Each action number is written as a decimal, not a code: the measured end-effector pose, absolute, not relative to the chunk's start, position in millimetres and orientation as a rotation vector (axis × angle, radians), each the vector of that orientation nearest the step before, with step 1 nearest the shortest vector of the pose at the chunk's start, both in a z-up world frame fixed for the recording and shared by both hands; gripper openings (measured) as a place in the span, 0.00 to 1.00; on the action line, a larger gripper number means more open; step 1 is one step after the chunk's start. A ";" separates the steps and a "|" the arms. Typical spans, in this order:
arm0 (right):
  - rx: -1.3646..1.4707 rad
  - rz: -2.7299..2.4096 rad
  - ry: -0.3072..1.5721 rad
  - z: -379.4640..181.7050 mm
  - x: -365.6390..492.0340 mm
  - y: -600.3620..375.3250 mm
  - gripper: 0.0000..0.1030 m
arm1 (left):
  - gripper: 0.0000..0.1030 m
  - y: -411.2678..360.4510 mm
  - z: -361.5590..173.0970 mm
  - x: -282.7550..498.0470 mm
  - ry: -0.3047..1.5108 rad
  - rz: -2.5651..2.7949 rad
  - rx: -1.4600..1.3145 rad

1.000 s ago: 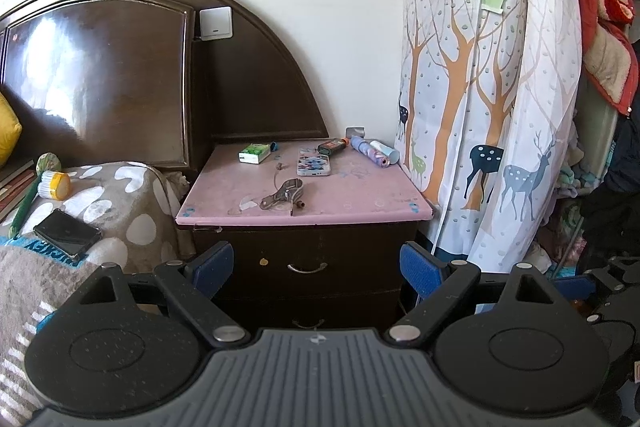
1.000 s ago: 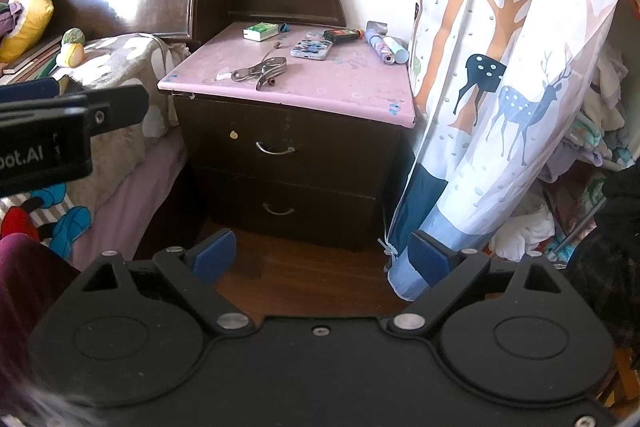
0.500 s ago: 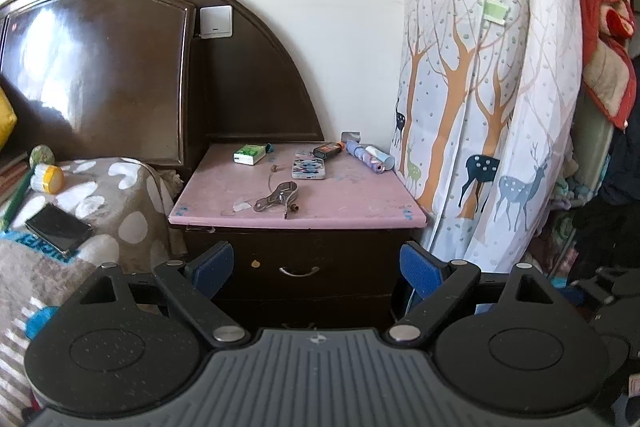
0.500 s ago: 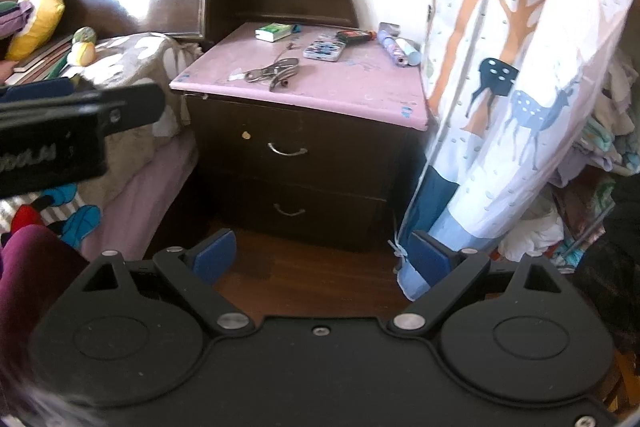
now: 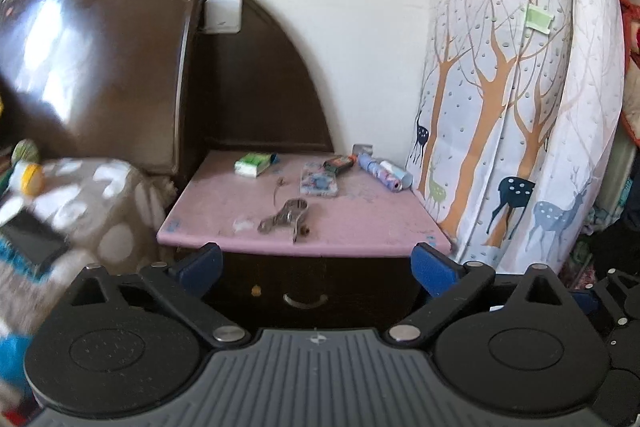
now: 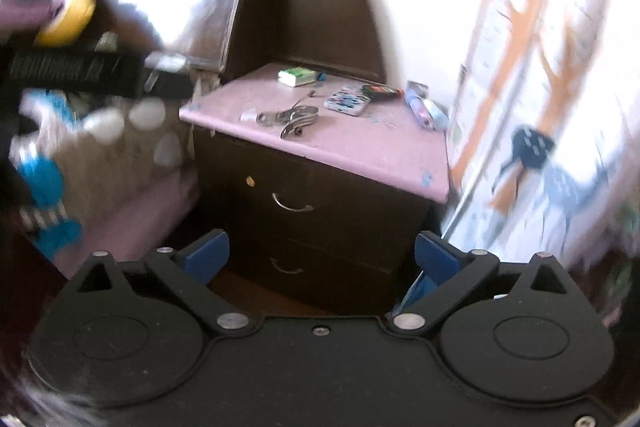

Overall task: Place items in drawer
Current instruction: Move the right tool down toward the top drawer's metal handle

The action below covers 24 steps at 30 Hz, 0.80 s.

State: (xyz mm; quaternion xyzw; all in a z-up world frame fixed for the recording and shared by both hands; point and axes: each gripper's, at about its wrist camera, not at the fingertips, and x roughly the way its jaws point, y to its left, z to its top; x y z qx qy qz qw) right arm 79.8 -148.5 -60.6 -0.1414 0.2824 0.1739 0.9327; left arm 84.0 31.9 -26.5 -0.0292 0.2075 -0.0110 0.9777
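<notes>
A dark nightstand with a pink top (image 5: 360, 215) (image 6: 372, 147) stands ahead. Its upper drawer (image 5: 306, 301) (image 6: 292, 203) and lower drawer (image 6: 286, 267) are shut. On the top lie a green box (image 5: 253, 163) (image 6: 297, 76), a metal tool (image 5: 286, 219) (image 6: 290, 117), a phone case (image 5: 319, 183) (image 6: 347, 101), a dark lighter-like item (image 5: 339, 161) (image 6: 380, 91) and a patterned roll (image 5: 382, 175) (image 6: 425, 109). My left gripper (image 5: 316, 263) and right gripper (image 6: 320, 255) are open, empty and well short of the nightstand.
A bed with a spotted blanket (image 5: 92, 203) and a dark phone (image 5: 32, 243) lies left. A dark headboard (image 5: 100, 75) is behind. A tree-and-deer curtain (image 5: 508, 107) (image 6: 532, 107) hangs right. The left gripper's body (image 6: 72, 73) crosses the right view's left side.
Both grippers have moved closer to the nightstand. The right wrist view has swung left and is now blurred. Both stay open.
</notes>
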 end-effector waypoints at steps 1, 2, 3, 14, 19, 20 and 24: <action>-0.298 0.354 0.585 -63.5 87.1 -147.8 0.98 | 0.99 32.4 -29.3 91.3 0.415 -0.021 -0.044; -0.279 0.353 0.600 -65.0 94.9 -148.9 0.98 | 0.99 34.3 -31.7 99.0 0.413 -0.025 -0.040; -0.251 0.353 0.618 -66.3 102.7 -150.5 0.98 | 0.99 36.5 -34.3 107.2 0.415 -0.028 -0.039; -0.228 0.431 0.716 -100.4 176.5 -140.4 0.96 | 0.99 67.6 -81.6 145.8 0.503 -0.068 -0.101; -0.374 0.463 0.697 -126.9 202.9 -112.9 0.96 | 0.99 84.7 -103.2 157.4 0.534 -0.091 -0.139; -0.420 0.472 0.688 -133.3 208.3 -106.2 0.96 | 0.99 89.6 -107.3 157.2 0.536 -0.098 -0.151; -0.589 0.525 0.667 -161.2 231.8 -81.6 0.93 | 0.99 107.3 -122.1 159.4 0.510 -0.095 -0.193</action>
